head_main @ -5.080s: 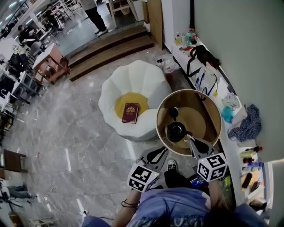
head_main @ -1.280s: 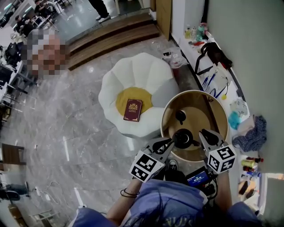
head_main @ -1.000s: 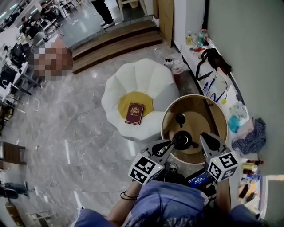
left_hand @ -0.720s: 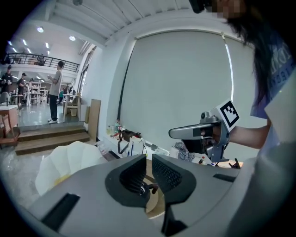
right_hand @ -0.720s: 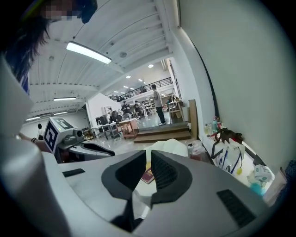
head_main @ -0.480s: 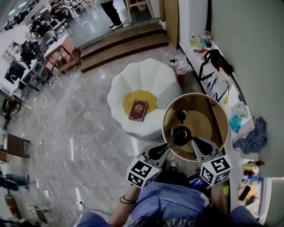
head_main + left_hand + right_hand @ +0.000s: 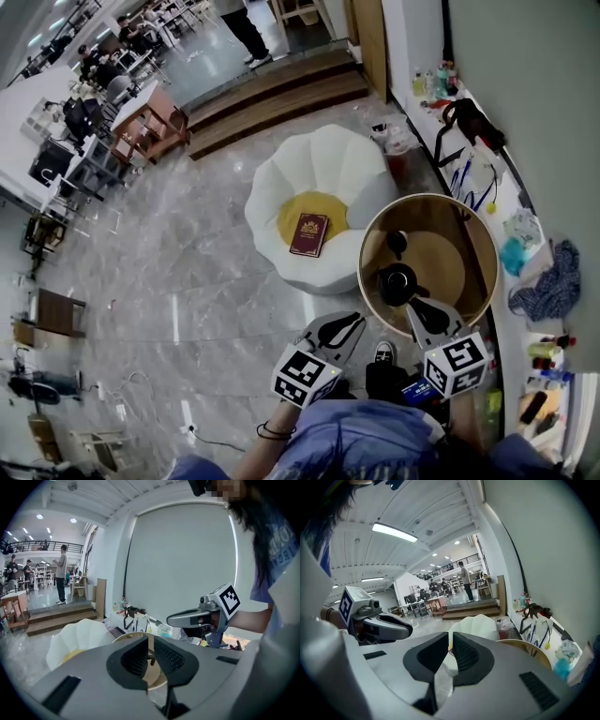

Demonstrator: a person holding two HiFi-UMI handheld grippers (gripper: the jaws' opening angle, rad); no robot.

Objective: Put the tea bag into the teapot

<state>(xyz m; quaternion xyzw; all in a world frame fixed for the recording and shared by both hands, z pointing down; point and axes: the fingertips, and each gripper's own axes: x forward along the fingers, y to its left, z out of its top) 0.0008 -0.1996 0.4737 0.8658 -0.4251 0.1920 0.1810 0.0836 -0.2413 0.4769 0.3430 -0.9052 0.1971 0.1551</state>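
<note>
The tea bag shows in no view, so where it lies cannot be told. The dark teapot [image 7: 397,283] stands on the round wooden table [image 7: 469,234], with a small dark piece [image 7: 397,242] just beyond it. A second ago both grippers were close at the pot. Now the left gripper [image 7: 356,322] and the right gripper [image 7: 419,307] are drawn back toward the person, off the table's near edge. The right jaws have just been closing with nothing between them. Both pairs now stand almost together and empty. Probably the bag is already inside and the task is near its end.
</note>
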